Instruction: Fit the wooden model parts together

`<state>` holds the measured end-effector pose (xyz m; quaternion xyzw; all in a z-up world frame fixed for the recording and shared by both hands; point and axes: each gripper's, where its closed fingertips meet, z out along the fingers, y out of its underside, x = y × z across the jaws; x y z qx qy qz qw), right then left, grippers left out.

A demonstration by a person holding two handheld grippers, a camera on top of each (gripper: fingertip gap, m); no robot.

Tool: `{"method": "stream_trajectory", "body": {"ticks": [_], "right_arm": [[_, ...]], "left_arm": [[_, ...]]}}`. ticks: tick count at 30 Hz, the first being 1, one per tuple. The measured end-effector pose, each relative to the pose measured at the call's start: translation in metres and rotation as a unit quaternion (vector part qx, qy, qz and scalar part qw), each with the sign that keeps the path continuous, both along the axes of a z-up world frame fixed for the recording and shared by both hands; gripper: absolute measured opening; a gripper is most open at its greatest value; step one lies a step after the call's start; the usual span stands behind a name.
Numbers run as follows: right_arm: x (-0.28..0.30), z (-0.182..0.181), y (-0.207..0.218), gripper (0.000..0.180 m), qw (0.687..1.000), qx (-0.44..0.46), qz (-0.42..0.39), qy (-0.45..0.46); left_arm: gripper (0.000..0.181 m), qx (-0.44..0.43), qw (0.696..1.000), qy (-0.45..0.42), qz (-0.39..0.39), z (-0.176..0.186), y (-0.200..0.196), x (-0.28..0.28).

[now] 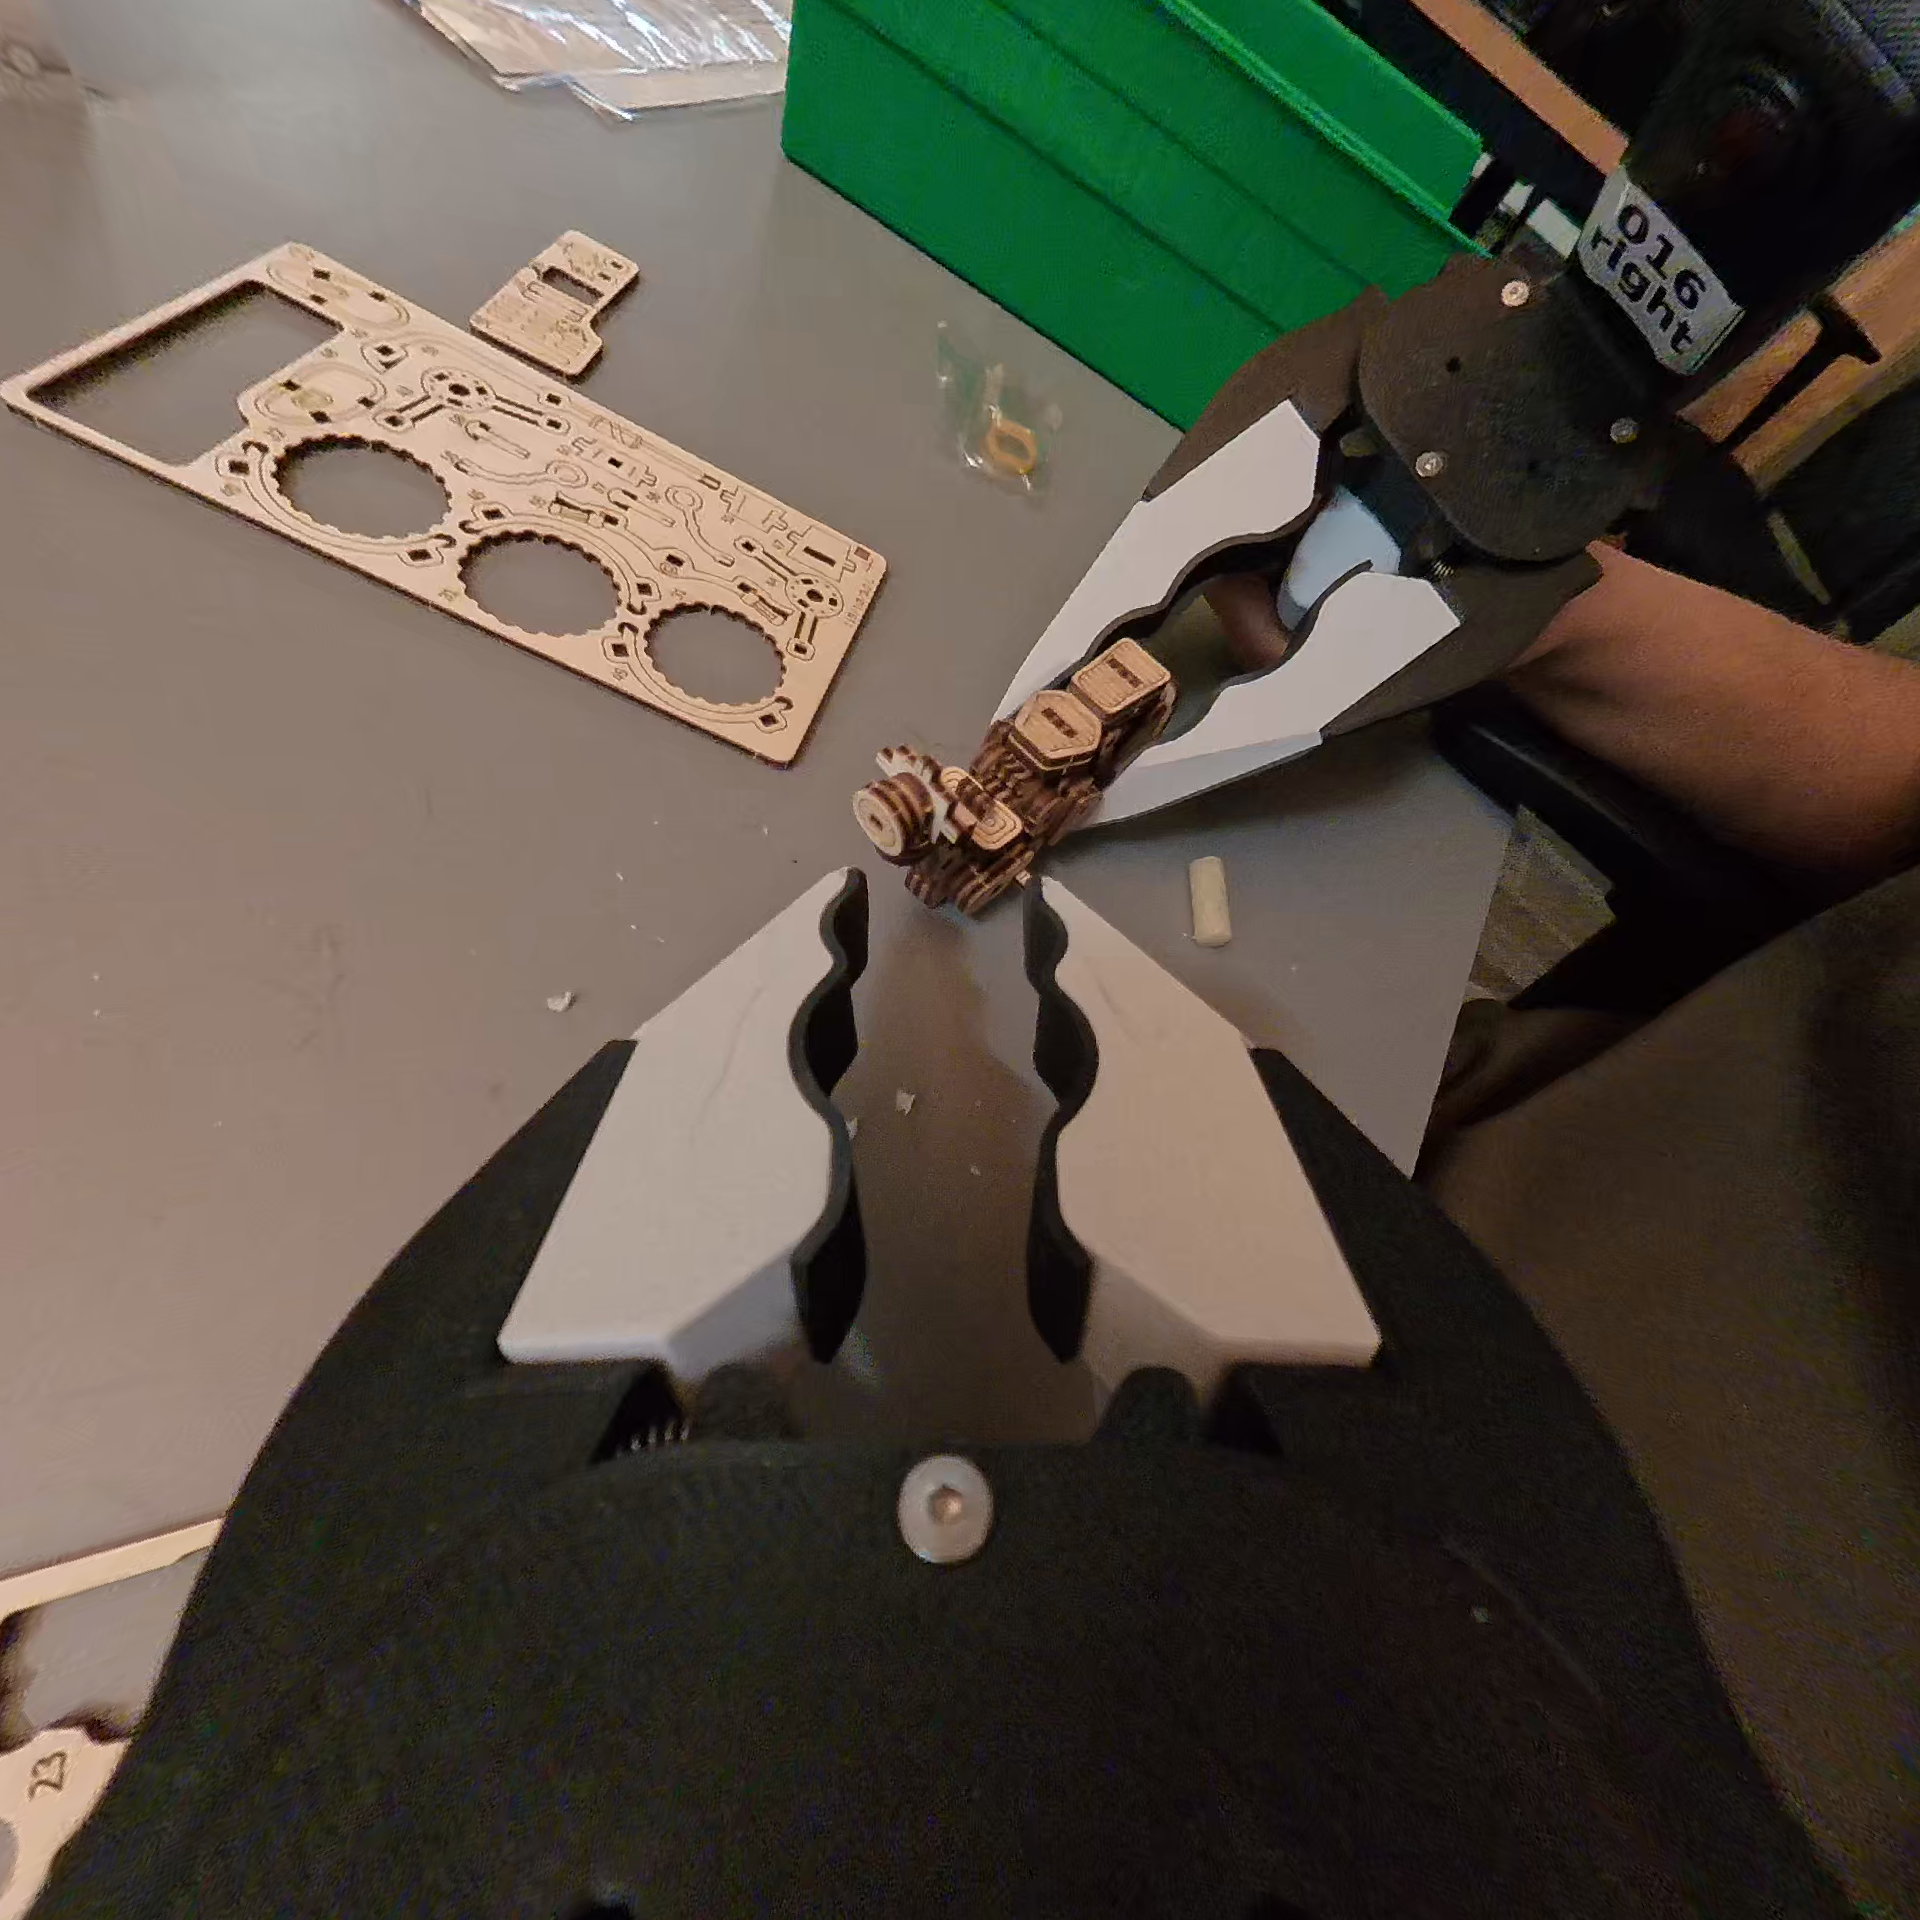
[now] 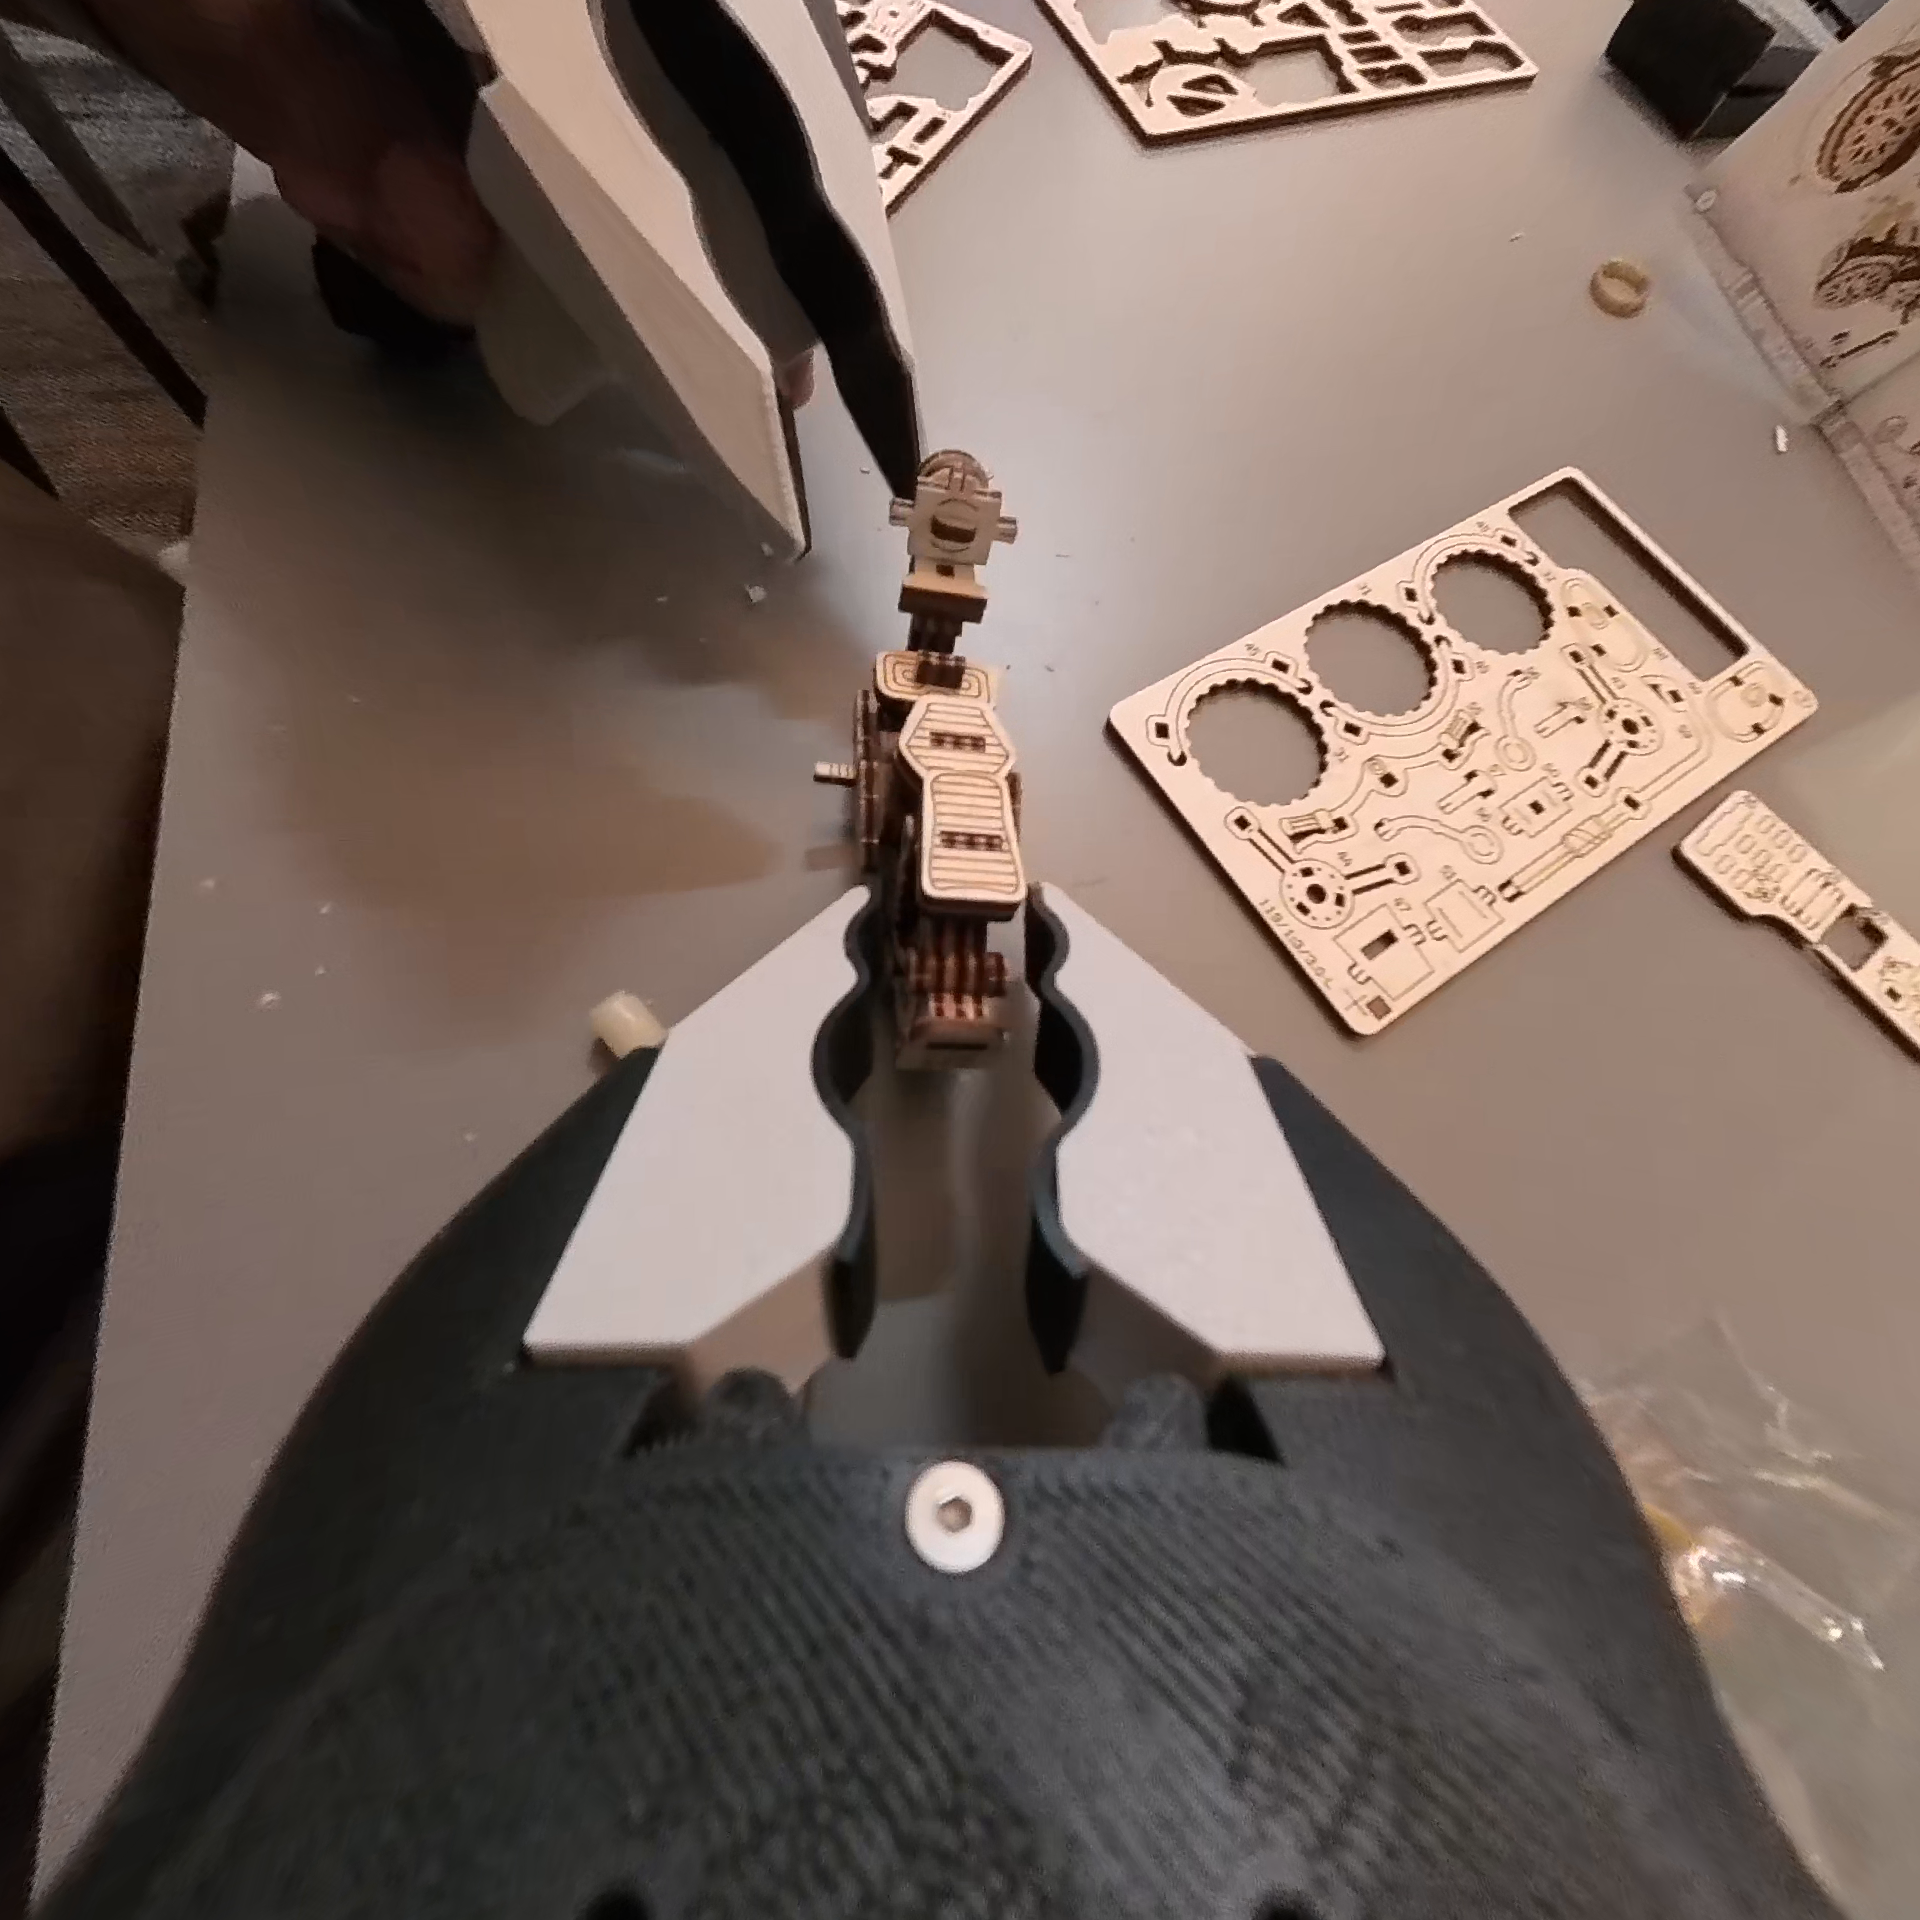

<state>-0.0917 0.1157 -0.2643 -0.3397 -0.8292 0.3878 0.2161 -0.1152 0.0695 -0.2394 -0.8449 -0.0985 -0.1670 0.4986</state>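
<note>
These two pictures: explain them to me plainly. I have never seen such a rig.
No robot here: a person holds a two-finger tool in each hand, each with a camera looking along its fingers. The left wrist view shows the left tool, open and empty, just short of the wooden model. The right tool grips that model's rear end. On the grey table lie a punched-out wooden parts sheet, a smaller wooden piece, a small white cylinder and a plastic bag of small parts. A green box stands behind.
</note>
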Motion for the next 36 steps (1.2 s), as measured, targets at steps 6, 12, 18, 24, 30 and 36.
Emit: {"method": "stream_trajectory", "body": {"ticks": [6, 12, 18, 24, 30, 36], "right_arm": [[0.001, 0.004, 0.0, 0.025, 1.0, -0.002, 0.001, 0.013], [0.001, 0.005, -0.004, 0.019, 1.0, -0.002, 0.002, 0.018], [-0.006, 0.005, -0.009, 0.019, 0.999, -0.006, -0.033, 0.014], [-0.011, 0.006, -0.02, 0.022, 0.997, 0.001, -0.068, 0.022], [-0.005, 0.01, -0.035, 0.03, 0.999, -0.031, -0.037, 0.013], [0.002, 0.019, -0.048, 0.036, 0.997, -0.081, 0.006, 0.004]], "left_arm": [[0.029, 0.012, 1.0, 0.025, 0.005, 0.004, 0.001, -0.002], [0.029, 0.013, 0.999, 0.035, 0.015, 0.005, 0.001, -0.004], [0.028, 0.022, 0.997, 0.058, 0.045, 0.009, 0.001, -0.013], [0.026, 0.022, 0.993, 0.092, 0.077, 0.011, -0.001, -0.025], [0.013, 0.017, 0.991, 0.095, 0.092, 0.01, -0.003, -0.034], [0.013, 0.017, 0.993, 0.087, 0.079, 0.01, -0.002, -0.03]]}}
